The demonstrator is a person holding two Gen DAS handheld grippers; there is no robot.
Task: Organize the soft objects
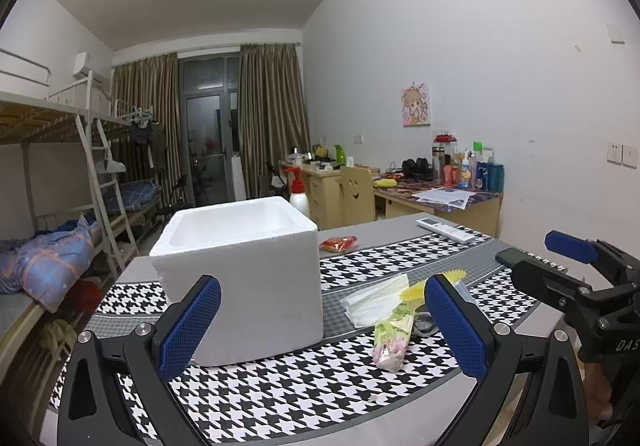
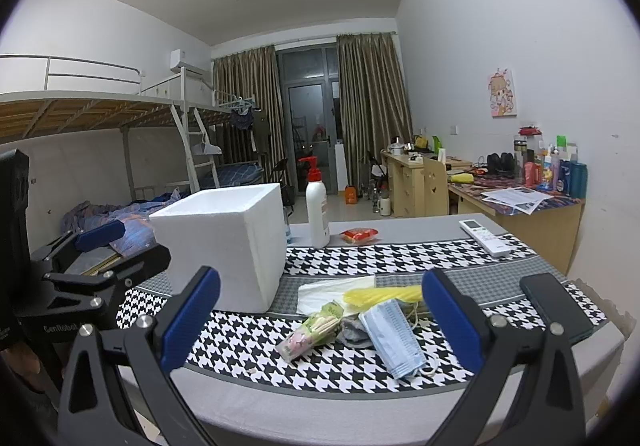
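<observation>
Blue face mask [image 2: 394,338], snack packet [image 2: 310,332] beside foam box [image 2: 224,242]

Both grippers are just hanging near the front edge of the table, tipped slightly down. Left gripper [image 1: 322,322] has its blue fingers spread wide with nothing pinched, and right gripper [image 2: 320,320] is the same, wide and empty.

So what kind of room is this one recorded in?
Most likely a shared dorm room: metal bunk beds along one wall, wooden study desks opposite, curtained balcony door at the far end.
</observation>
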